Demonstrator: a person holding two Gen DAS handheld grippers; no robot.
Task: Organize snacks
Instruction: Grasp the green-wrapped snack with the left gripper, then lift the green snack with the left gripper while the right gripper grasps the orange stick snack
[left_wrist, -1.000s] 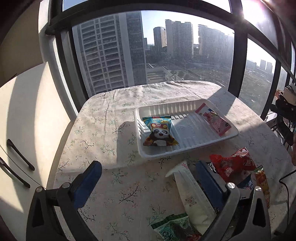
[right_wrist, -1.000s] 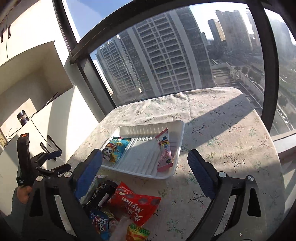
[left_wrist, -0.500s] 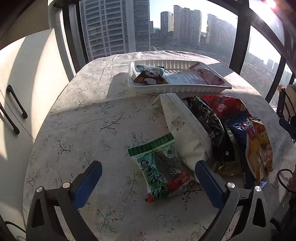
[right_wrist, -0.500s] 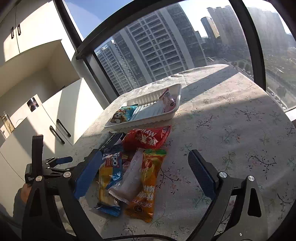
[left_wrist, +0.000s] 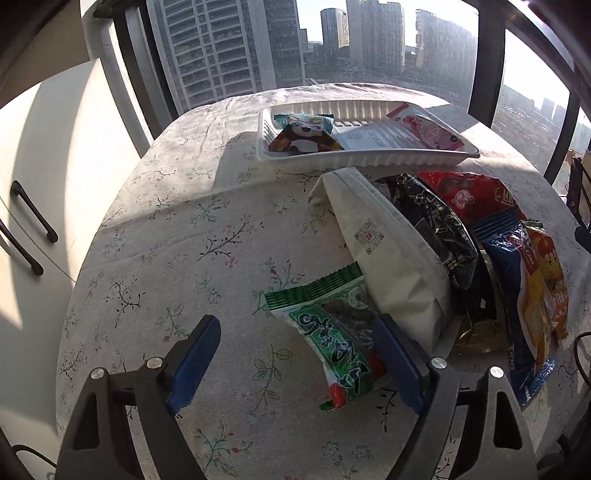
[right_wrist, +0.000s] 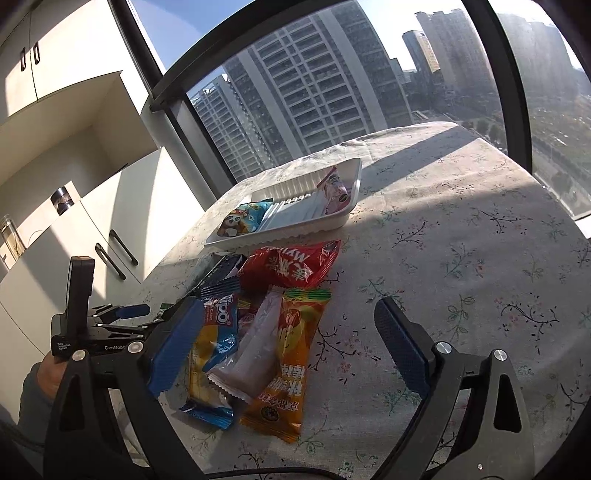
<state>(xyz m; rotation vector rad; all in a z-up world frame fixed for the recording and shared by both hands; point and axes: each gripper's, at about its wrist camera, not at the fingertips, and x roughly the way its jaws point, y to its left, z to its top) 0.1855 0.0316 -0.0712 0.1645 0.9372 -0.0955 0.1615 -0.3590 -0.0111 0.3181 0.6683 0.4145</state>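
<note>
A white tray (left_wrist: 369, 160) (right_wrist: 280, 236) at the table's far side holds a panda packet (left_wrist: 306, 133) and a pink packet (left_wrist: 424, 129). In front of it lies a heap of snacks: white bag (left_wrist: 388, 258), black packet (left_wrist: 439, 225), red packet (right_wrist: 291, 264), blue Tipo packet (right_wrist: 218, 321), orange packet (right_wrist: 291, 354). My left gripper (left_wrist: 293, 332) hangs low over a green seaweed packet (left_wrist: 332, 339). Its jaws are closing, the packet lies partly between them by the right finger, and no pad presses on it. My right gripper (right_wrist: 286, 314) stands open above the orange and blue packets.
The floral tablecloth (left_wrist: 166, 240) covers a round table by tall windows. White cabinets with black handles (left_wrist: 33, 221) stand to the left. A person's hand (right_wrist: 48, 369) holds the left gripper at the table's near left. A dark cable (left_wrist: 580, 350) lies at the right edge.
Both views have pulled back and sunk from the tray to the snack heap. The left jaws stand a little narrower than half a second ago, now over the green packet.
</note>
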